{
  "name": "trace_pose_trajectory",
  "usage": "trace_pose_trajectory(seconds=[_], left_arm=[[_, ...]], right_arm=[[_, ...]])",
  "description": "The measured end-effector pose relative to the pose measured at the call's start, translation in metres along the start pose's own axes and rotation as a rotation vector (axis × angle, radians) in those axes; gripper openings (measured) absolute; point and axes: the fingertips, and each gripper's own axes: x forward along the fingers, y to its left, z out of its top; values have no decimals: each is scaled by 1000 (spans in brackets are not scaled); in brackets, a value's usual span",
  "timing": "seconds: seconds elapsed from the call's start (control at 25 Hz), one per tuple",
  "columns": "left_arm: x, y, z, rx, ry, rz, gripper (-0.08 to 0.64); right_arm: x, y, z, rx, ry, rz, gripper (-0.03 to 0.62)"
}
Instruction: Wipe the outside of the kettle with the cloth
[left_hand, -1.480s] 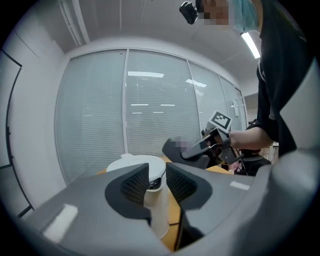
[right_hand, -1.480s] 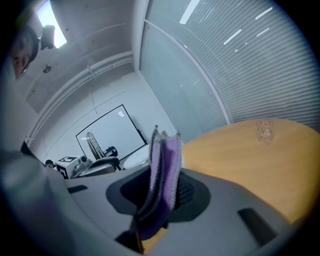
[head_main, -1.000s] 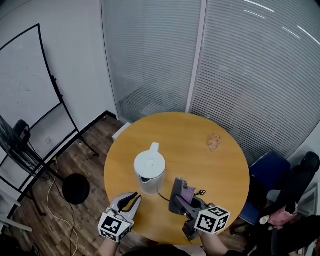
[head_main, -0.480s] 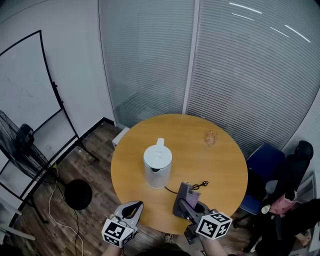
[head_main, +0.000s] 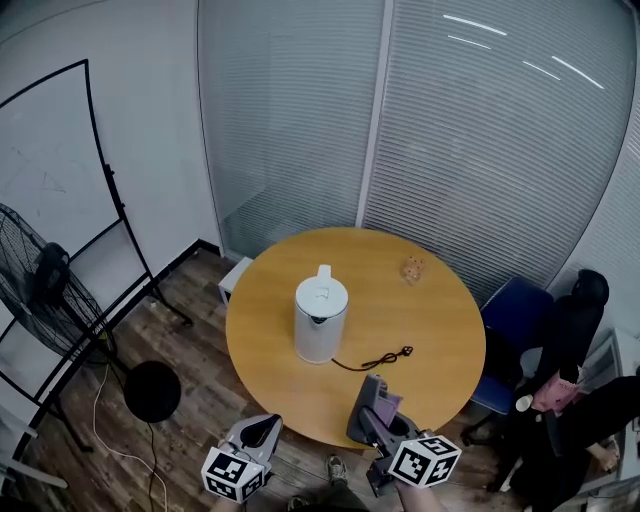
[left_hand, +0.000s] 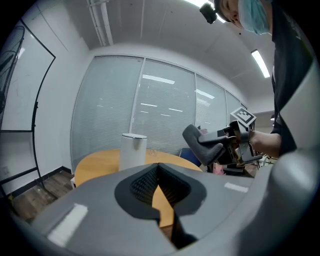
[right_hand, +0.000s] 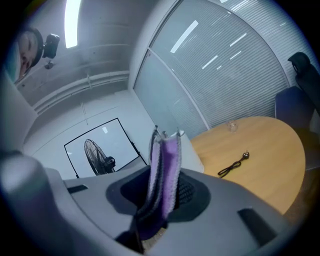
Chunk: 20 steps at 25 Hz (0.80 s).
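Right tool (head_main: 368, 402) is clamped on the purple cloth (right_hand: 165, 176), a folded strip sticking up between the jaws. Left tool (head_main: 263, 431) is pressed together, nothing in it. Kettle (head_main: 321, 320) stands upright on the desk (head_main: 440, 325), left of centre, with a loose cord (head_main: 375, 359) beside it. Both tools hang off the near desk edge, well apart from the kettle. No cloth contact now. Can't tell whether any wiping is done.

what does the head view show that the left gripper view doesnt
Only the head view: the black cable lying on the table by the kettle, and the marker cube on the left gripper. Only the left gripper view: that gripper's jaws up close, together with nothing between them. Both: the white kettle upright on the round table, and the right gripper.
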Motion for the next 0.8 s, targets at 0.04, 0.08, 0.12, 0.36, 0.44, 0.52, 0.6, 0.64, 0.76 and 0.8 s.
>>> trace_pose_trajectory(seconds=[0.04,0.08,0.12,0.36,0.44,0.52,0.6,0.64,0.76,0.8], left_arm=[[-5,-2,-3,-5,2,0,11],[-9,-4,-7,-8,5,-1,11],[-14,-6,-11,-12,8,-3,11],[-38,-20,-24,-16,16,-12,11],[-45,-24,-27,-15,18,-14,11],[-51,-28,-30,-13,19,-17,11],[-55,-32,-32,-9,23,-23,11],[-56,-34,-34,-8,25,-25,11],[-60,-39,-37,-7,27,-34,11],[-61,-41,-38,-6,28,-37,11]], right_arm=[[-3,2,-4,-2,-1,-7,95],[-7,4,-8,-1,-1,-12,96],[-10,7,-13,1,-1,-14,95],[-29,20,-34,0,1,-27,95],[-35,25,-40,-4,0,-31,95],[-41,29,-46,-18,-1,-37,95],[-47,32,-50,-30,-4,-44,95],[-49,33,-51,-29,-6,-46,95],[-56,35,-59,-14,-8,-54,95],[-58,36,-61,-11,-4,-58,95]])
